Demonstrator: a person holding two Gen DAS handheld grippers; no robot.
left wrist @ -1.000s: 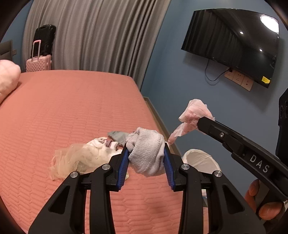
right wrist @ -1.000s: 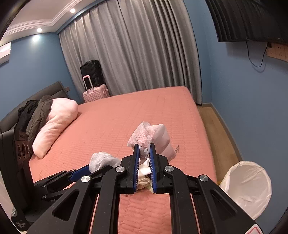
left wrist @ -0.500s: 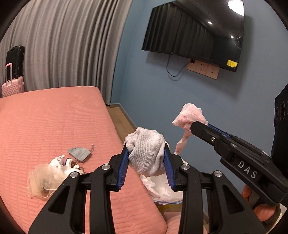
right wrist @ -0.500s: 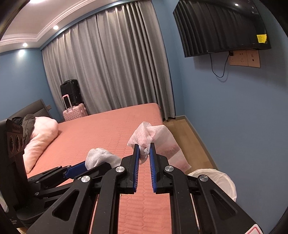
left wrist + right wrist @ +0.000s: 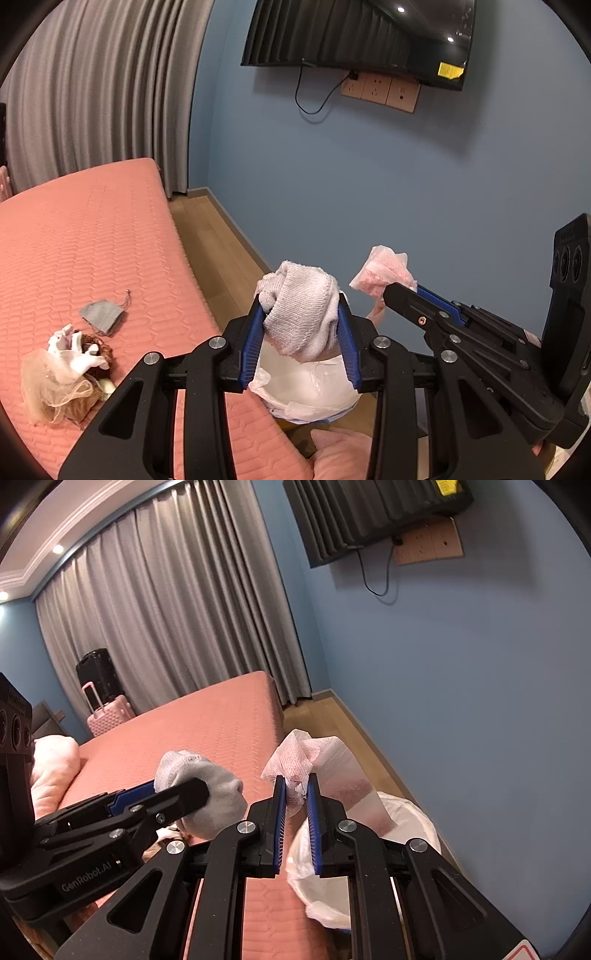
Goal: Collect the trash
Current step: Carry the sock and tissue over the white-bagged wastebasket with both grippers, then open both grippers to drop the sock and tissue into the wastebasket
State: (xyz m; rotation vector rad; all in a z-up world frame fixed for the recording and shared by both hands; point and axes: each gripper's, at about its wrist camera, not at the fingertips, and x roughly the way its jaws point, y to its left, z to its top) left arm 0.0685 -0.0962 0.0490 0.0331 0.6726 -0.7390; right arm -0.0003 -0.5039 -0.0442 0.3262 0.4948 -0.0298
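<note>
My left gripper (image 5: 301,314) is shut on a balled grey-white sock (image 5: 301,310) and holds it above the white-lined trash bin (image 5: 306,391) beside the bed. My right gripper (image 5: 295,786) is shut on a crumpled pink-white tissue (image 5: 295,757) with a plastic wrapper hanging from it, over the same bin (image 5: 406,819). The tissue (image 5: 382,271) and right gripper show at the right of the left wrist view. The sock (image 5: 207,790) shows in the right wrist view. More trash lies on the bed: a grey mask (image 5: 101,315) and a pile of netting and white scraps (image 5: 62,376).
The salmon bed (image 5: 85,243) fills the left. Wooden floor (image 5: 218,243) runs between the bed and the blue wall (image 5: 369,192). A TV (image 5: 362,33) hangs on the wall. Grey curtains (image 5: 166,620), a pink suitcase (image 5: 107,716) and a pink pillow (image 5: 51,768) are farther back.
Both grippers have swung right, away from the bed, carrying the sock and the tissue. The bin now lies directly below them. The trash pile on the bed has slid to the left of view.
</note>
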